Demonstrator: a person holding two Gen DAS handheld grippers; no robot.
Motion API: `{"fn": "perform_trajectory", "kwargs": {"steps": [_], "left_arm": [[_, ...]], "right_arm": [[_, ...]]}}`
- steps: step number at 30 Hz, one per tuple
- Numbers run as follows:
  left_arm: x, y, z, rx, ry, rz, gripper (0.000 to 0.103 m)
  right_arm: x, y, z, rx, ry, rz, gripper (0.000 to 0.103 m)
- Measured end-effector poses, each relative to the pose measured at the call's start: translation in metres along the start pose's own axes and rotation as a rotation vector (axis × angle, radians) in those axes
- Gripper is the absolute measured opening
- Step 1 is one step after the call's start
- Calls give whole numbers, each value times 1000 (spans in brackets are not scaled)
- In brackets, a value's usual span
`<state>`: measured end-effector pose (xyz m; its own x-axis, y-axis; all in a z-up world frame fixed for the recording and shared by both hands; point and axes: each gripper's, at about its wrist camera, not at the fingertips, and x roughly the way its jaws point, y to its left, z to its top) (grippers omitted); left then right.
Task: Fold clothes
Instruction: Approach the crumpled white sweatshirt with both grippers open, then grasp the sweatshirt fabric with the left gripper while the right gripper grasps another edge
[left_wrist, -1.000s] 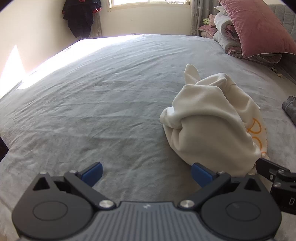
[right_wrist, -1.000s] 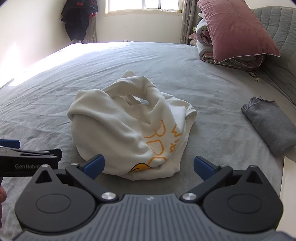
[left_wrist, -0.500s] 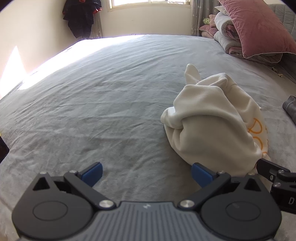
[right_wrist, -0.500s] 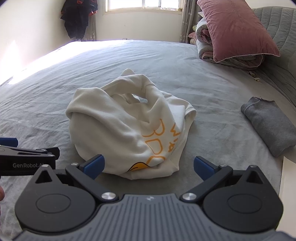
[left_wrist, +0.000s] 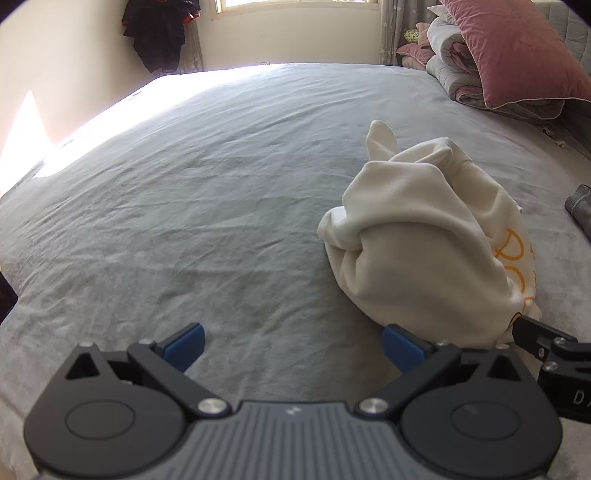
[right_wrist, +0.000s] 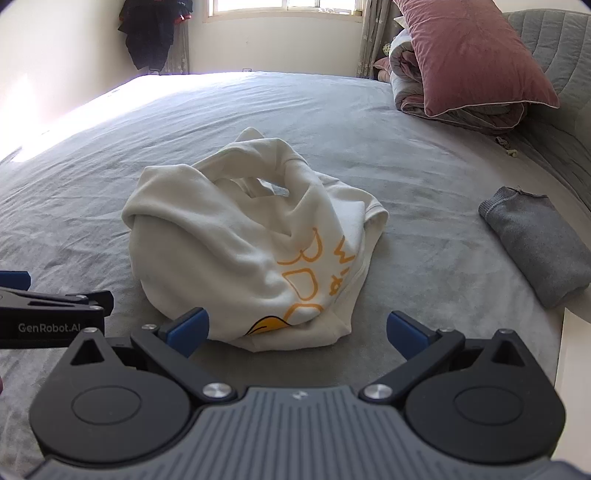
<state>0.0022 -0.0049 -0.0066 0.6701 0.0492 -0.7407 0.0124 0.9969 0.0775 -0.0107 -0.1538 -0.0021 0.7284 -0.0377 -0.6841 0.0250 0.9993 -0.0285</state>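
Observation:
A crumpled cream sweatshirt (right_wrist: 236, 243) with orange lettering lies bunched on the grey bed (right_wrist: 424, 184). It also shows in the left wrist view (left_wrist: 424, 236), at the right. My right gripper (right_wrist: 297, 326) is open and empty, just short of the sweatshirt's near hem. My left gripper (left_wrist: 293, 345) is open and empty over bare sheet, to the left of the sweatshirt. Its side shows at the left edge of the right wrist view (right_wrist: 55, 314).
A folded grey garment (right_wrist: 535, 243) lies on the bed to the right. A pink pillow (right_wrist: 469, 55) on rolled quilts sits at the far right by the padded headboard. Dark clothes (left_wrist: 159, 33) hang on the far wall. The bed's right edge (right_wrist: 569, 332) is near.
Both grippers have edged slightly forward toward the sweatshirt. The sweatshirt has not moved.

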Motion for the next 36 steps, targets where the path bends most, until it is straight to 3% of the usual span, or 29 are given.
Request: {"fn": "perform_trajectory", "kwargs": {"steps": [14,18,23,29,36], "left_arm": [[7,18,19,-60,-57,-16,103],[13,17,35,-13,-77,-21,103],[28,16,36,-54,-115,-108,103],[40,15,42,-86,-100,-164,103],[42,26,45,-132,-78,-284,102]], "right_arm": [[19,-2,4,-8,60,18,103],[34,-7,6,-7,88,23,103],[49,-10,7,-8,117,36,103],[64,-12,0,7,145,62,103],[71,-18,-5,61,145,94,103]]}}
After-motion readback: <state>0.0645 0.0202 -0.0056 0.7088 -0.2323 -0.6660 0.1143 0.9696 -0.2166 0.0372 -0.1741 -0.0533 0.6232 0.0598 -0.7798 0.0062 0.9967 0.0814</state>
